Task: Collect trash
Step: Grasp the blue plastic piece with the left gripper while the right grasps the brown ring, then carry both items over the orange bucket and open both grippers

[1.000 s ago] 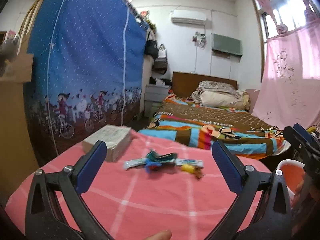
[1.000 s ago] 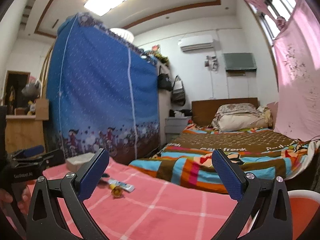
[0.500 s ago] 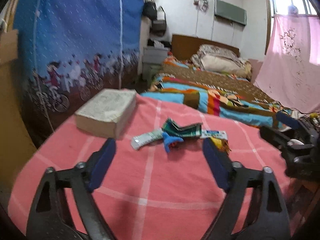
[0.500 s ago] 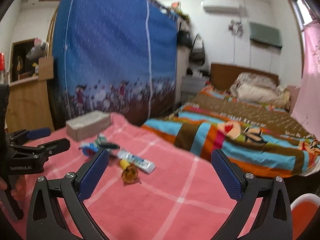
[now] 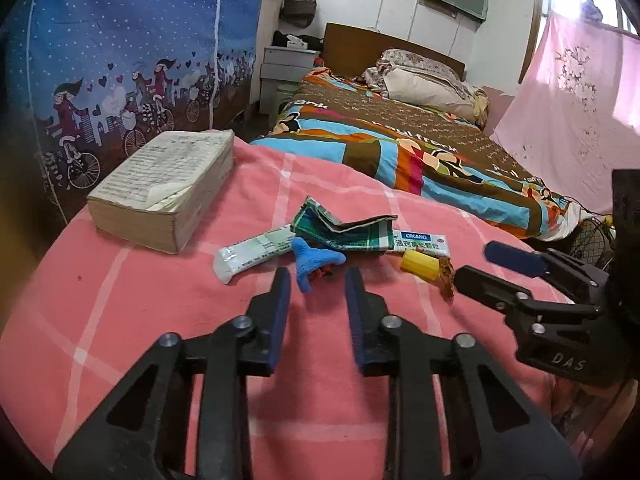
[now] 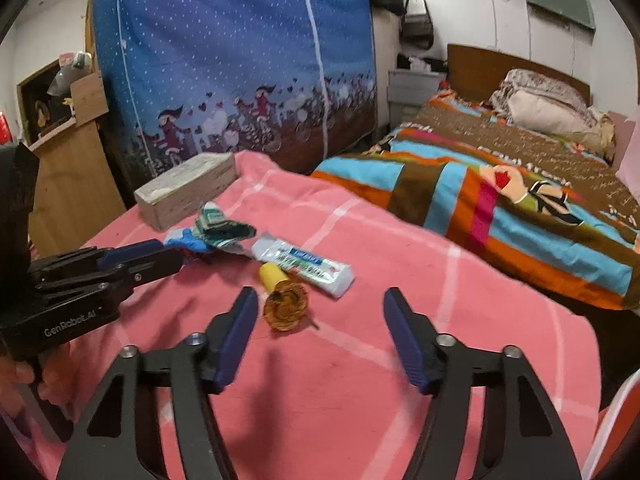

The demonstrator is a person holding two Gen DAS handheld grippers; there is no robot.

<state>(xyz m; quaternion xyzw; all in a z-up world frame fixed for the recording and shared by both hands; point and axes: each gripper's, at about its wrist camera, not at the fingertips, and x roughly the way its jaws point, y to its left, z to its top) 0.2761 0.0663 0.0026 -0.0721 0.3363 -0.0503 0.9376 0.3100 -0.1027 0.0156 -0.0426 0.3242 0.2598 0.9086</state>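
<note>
While closing on nothing yet, left gripper [image 5: 316, 280] fingers narrowed just short of blue scrap [image 5: 314, 259], right gripper [image 6: 318, 308] fingers half-spread beside yellow-capped wrapper [image 6: 282, 298], apparently lining up pickups.

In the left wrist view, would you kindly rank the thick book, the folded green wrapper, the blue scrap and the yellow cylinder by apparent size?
1. Thick book, clearly largest.
2. Folded green wrapper.
3. Blue scrap.
4. Yellow cylinder, about as big as the scrap, so their order is unsure.

pink white-checked cloth [image 5: 140, 320], blue scrap [image 5: 312, 260], green plaid wrapper [image 5: 344, 232], yellow cap [image 6: 272, 274].
</note>
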